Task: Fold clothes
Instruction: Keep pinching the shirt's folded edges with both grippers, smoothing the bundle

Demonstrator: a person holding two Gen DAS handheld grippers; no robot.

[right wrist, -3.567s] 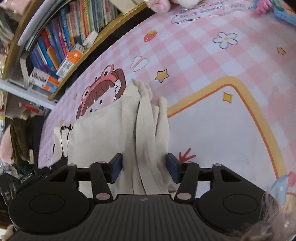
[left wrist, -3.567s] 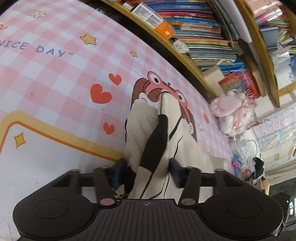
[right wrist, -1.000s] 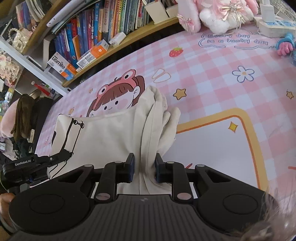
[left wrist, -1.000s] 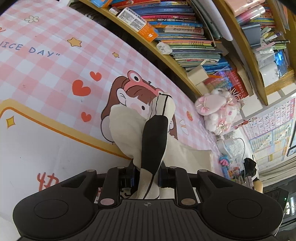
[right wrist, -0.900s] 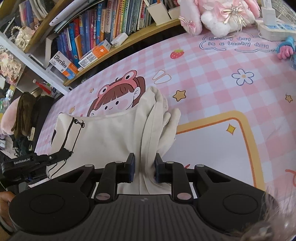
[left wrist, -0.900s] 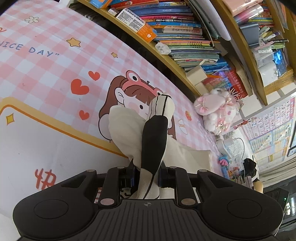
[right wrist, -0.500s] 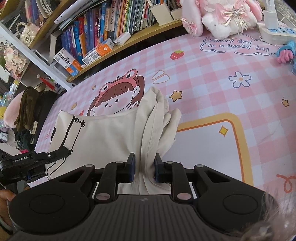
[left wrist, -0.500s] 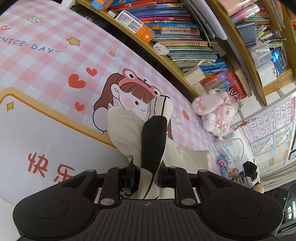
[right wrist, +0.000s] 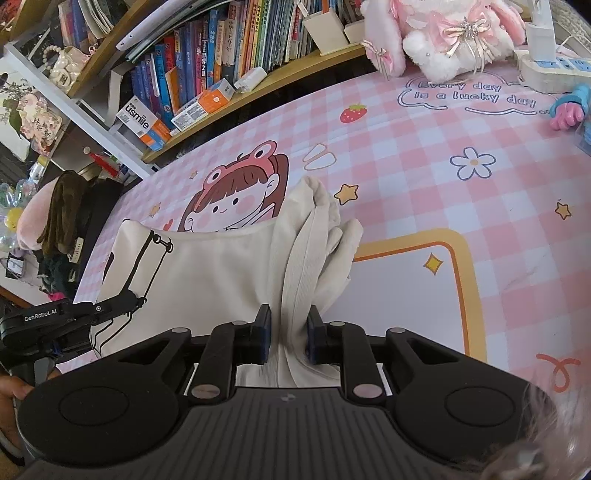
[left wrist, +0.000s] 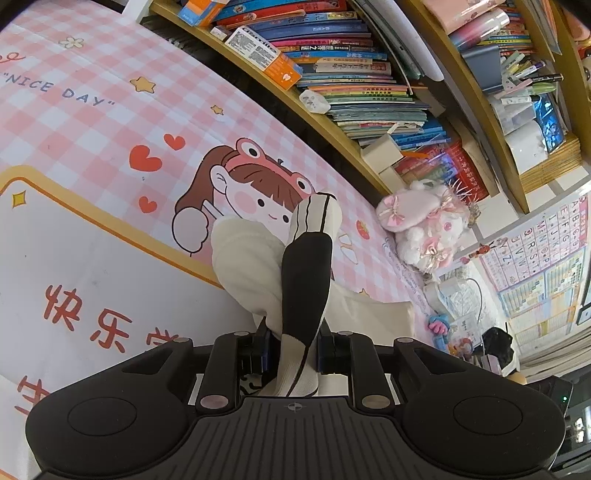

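Note:
A cream garment [right wrist: 221,273] with black line print lies partly spread on the pink checked mat [right wrist: 424,155]. In the left wrist view, my left gripper [left wrist: 293,347] is shut on a bunched part of the garment [left wrist: 306,280] that has a black patch and cream stripes. In the right wrist view, my right gripper [right wrist: 288,338] is shut on a gathered cream fold, which rises from the mat between the blue pads. The left gripper [right wrist: 85,314] also shows at the far left of the right wrist view, at the garment's other corner.
A low wooden bookshelf [left wrist: 332,85] packed with books runs along the mat's far edge. A pink plush toy [right wrist: 450,33] and a white power strip [right wrist: 546,70] sit at the far right. A person's hand [right wrist: 14,391] shows at the lower left.
Both grippers stay clamped on the garment and have drawn it back toward the near side of the mat; more of the cartoon girl print shows beyond the cloth.

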